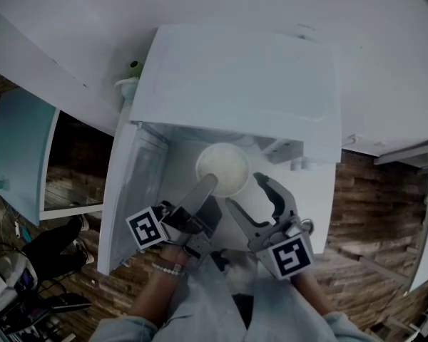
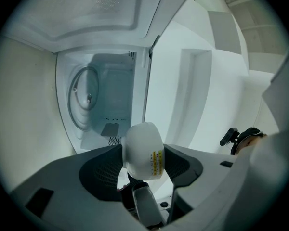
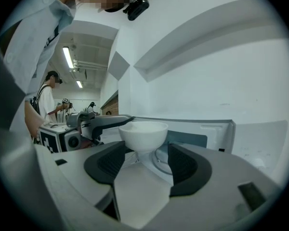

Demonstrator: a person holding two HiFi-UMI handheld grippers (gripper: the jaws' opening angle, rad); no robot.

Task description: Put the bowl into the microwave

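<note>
Starting with the head view: the microwave [image 1: 235, 77] stands with its door [image 1: 128, 184] swung wide to your left, so the opening step is done. The white bowl [image 1: 222, 168] sits at the mouth of the cavity, just under the front edge of the top. Your left gripper [image 1: 205, 191] reaches to its near rim. Your right gripper [image 1: 244, 191] hangs just beside the bowl with its jaws spread and nothing between them.

From the left gripper view, the bowl [image 2: 143, 150] fills the gap between the two pads. It appears clamped there, one jaw over it and one under, so this hand is carrying the load. Beyond it the cavity is bare, and the turntable [image 2: 84, 97] lies well behind the bowl, with no contact between them.

From the right gripper view, the jaws stand wide apart and released. The bowl [image 3: 143, 133] is upright ahead of them, clear of both pads, with the left gripper's upper jaw lying across its rim.

My reading is that you are past halfway. The door is open and the bowl is at the threshold, borne by one hand. What is left is to carry it deeper, set it on the turntable, let go and draw the left gripper out. Closing the door may follow.
</note>
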